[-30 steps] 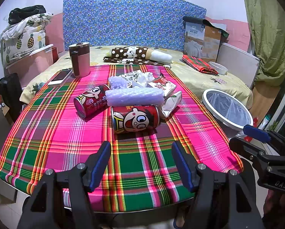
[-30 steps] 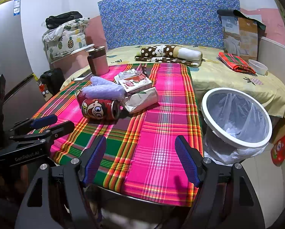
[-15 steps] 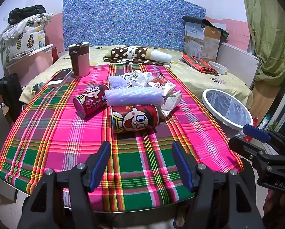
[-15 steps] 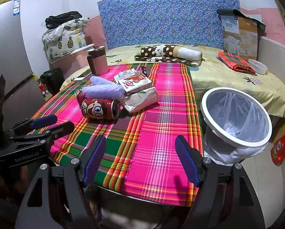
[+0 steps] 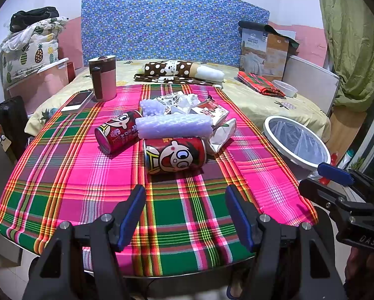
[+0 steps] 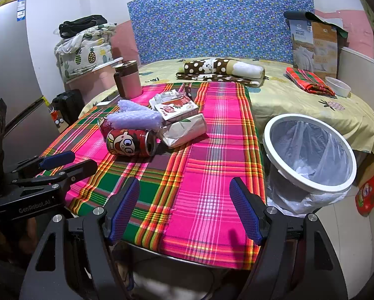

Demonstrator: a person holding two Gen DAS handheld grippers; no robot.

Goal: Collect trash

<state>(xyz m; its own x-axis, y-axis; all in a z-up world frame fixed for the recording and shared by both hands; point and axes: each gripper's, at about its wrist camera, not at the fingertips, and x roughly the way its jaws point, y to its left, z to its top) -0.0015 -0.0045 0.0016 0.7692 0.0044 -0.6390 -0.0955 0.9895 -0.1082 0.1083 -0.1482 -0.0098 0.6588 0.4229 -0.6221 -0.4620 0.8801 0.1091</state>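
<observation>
The left gripper [image 5: 184, 215] has its blue-padded fingers [image 5: 130, 216] spread wide with nothing between them, poised over the near edge of the bench [image 5: 62, 180] and its pink and green plaid cloth. The right gripper [image 6: 184, 210] is likewise spread and empty, its fingers [image 6: 244, 211] above the near right corner of the same bench; in the left wrist view it shows side-on at 4 o'clock.

Straight ahead of the left fingers, toward 12 o'clock, lies the trash in one cluster at mid-bench. Nearest is a red cartoon can [image 5: 175, 155] on its side. Just behind it, touching, lies a pale purple foam roll [image 5: 173, 126], and at the roll's 9 o'clock end a second red can [image 5: 118, 135] lies tilted. At 3 o'clock of the near can is a silver crumpled pouch [image 5: 223, 135]; behind that, a red and white carton [image 5: 209, 111], white crumpled tissue [image 5: 188, 100] and another foam piece [image 5: 152, 106].

From the right wrist view, the white-rimmed trash bin [image 6: 309, 187] with its clear liner stands on the floor at 2 o'clock of the right fingers, just beside the bench's right edge.

At 11 o'clock on the bench's far side stand a pink and brown mug [image 5: 102, 78] and a phone [image 5: 78, 100] lying flat. Beyond is a bed [image 5: 274, 100] with a spotted pillow [image 5: 177, 68].
</observation>
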